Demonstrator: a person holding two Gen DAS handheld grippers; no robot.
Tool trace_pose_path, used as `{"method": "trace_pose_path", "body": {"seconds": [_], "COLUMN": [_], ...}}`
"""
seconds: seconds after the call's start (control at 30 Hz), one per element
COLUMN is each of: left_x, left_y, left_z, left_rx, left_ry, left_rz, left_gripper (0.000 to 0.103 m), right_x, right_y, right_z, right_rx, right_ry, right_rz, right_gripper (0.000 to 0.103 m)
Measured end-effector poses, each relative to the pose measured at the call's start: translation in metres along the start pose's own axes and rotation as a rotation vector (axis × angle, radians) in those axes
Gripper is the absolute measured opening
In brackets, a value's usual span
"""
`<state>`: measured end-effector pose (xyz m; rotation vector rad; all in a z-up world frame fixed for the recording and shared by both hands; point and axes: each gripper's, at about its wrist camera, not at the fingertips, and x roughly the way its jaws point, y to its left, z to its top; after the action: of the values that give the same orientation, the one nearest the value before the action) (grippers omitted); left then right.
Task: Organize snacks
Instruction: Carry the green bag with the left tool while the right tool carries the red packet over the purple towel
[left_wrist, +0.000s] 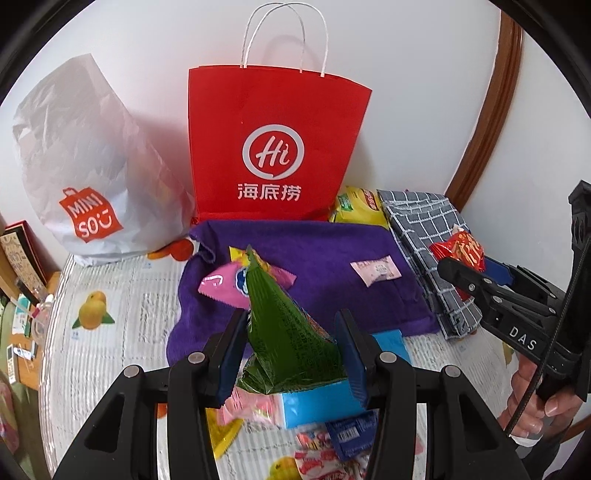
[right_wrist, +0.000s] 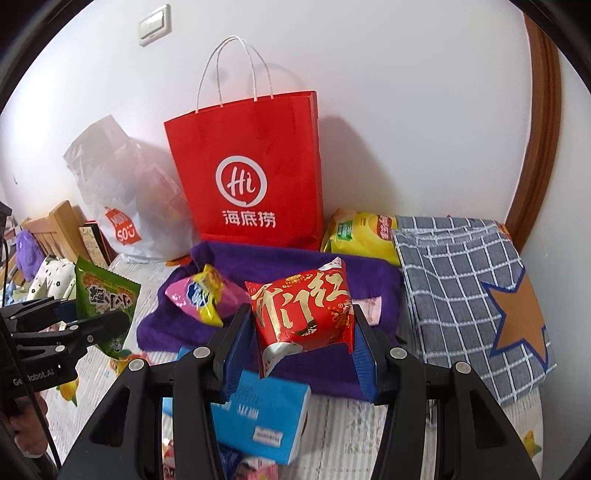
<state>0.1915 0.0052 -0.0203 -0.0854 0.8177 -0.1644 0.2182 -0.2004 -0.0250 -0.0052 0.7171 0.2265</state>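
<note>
My left gripper (left_wrist: 291, 347) is shut on a green snack packet (left_wrist: 284, 325) and holds it above the purple towel (left_wrist: 325, 266); the packet also shows in the right wrist view (right_wrist: 105, 306). My right gripper (right_wrist: 303, 332) is shut on a red snack packet (right_wrist: 303, 314) with gold characters, held over the towel (right_wrist: 332, 369); it also shows at the right in the left wrist view (left_wrist: 460, 251). A pink and yellow packet (left_wrist: 231, 284) and a small pink candy (left_wrist: 375, 271) lie on the towel. A red paper bag (left_wrist: 273, 144) stands open behind the towel.
A white Miniso plastic bag (left_wrist: 92, 177) stands left of the red bag. A yellow packet (right_wrist: 362, 236) and a blue checked cloth (right_wrist: 465, 288) with an orange star lie to the right. A blue box (right_wrist: 266, 417) and several small packets (left_wrist: 332, 446) lie near me.
</note>
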Motion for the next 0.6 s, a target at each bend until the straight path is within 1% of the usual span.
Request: {"method": "trace_pose_path", "body": {"seconds": [0.4,0.5,0.6], "left_x": [0.029,0.036,0.046], "left_y": [0.017,0.023,0.031], "left_z": [0.036,0.044,0.049], "left_rx": [-0.005,-0.010,-0.034], "left_ry": [0.001,0.000,0.008], "left_rz": [0.031,0.039,0.032], "left_gripper": [0.046,0.046,0.046], "right_x": [0.045,0.054,0.060], "right_y": [-0.005,-0.005,-0.011], "right_z": [0.037,0.046,0.050], "right_rx": [-0.008,-0.028,-0.020], "right_ry": [0.008,0.008,0.004], "right_rz": [0.012,0.003,0.000], "right_gripper": [0.051,0.051,0.051]}}
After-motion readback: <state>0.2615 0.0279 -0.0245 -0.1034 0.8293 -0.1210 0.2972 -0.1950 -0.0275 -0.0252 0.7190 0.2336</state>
